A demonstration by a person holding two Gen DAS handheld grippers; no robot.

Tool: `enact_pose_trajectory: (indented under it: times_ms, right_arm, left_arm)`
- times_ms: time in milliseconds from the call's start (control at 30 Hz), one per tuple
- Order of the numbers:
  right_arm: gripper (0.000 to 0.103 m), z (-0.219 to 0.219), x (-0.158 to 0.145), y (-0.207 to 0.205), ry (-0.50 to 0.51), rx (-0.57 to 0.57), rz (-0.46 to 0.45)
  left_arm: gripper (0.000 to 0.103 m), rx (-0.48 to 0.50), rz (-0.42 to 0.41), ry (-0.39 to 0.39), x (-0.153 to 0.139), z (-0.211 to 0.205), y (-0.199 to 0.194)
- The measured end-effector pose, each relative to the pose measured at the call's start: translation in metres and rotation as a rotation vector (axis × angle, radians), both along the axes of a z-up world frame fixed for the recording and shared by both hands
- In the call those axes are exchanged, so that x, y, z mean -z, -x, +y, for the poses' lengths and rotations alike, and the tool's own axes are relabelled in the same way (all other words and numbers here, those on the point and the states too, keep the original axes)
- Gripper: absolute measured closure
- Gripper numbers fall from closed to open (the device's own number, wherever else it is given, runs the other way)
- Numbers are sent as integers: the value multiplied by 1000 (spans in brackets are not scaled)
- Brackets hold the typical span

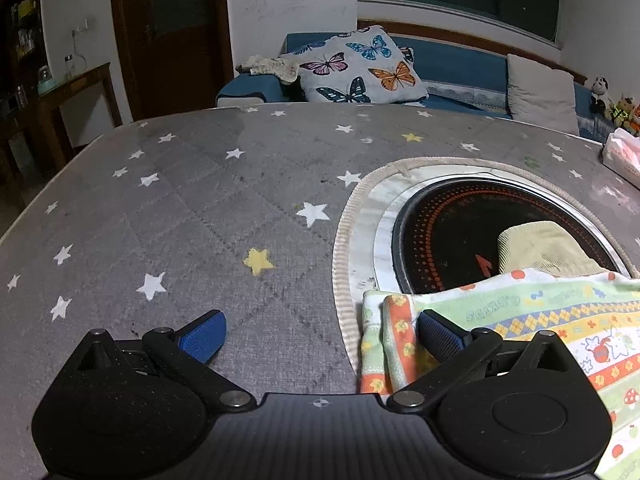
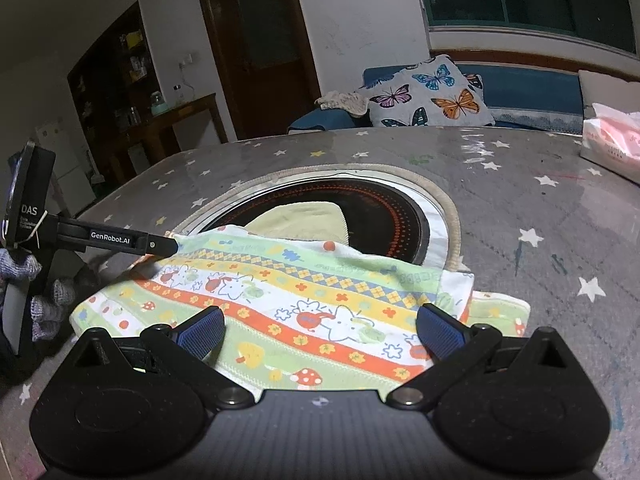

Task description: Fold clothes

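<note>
Because both tongs are wide open and hold nothing, the left tongs [image 1: 322, 330] at the edge and the right tongs [image 2: 320, 326] over the soft, stripy cartoon-print cloth [image 2: 304, 296] might grab only one layer. Then the fold could slide onto the round black stove plate [image 2: 400, 216] behind it.

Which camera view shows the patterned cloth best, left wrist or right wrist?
The right wrist view: the patterned cloth lies almost whole between the open fingers. The left wrist view catches only its left end, cut by the frame edge.
</note>
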State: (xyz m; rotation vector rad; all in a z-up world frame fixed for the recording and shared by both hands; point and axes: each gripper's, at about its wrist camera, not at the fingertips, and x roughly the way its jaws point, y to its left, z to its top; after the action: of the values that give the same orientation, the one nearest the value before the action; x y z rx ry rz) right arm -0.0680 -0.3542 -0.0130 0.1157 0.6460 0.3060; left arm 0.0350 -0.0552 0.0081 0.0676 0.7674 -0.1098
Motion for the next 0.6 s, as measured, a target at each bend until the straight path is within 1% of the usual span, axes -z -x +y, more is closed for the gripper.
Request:
enact_pose_trajectory:
  times_ms: [133, 300, 600]
  right_arm:
    - [0, 5, 0, 1, 37, 0, -2]
    - [0, 11, 1, 1, 87, 0, -1]
    - [0, 25, 4, 0, 196, -4, 5]
  left_arm:
    - [0, 1, -15, 0, 2, 0, 2]
    - [0, 8, -56, 2, 5, 0, 7]
    - [0, 8, -68, 3, 6, 1, 8]
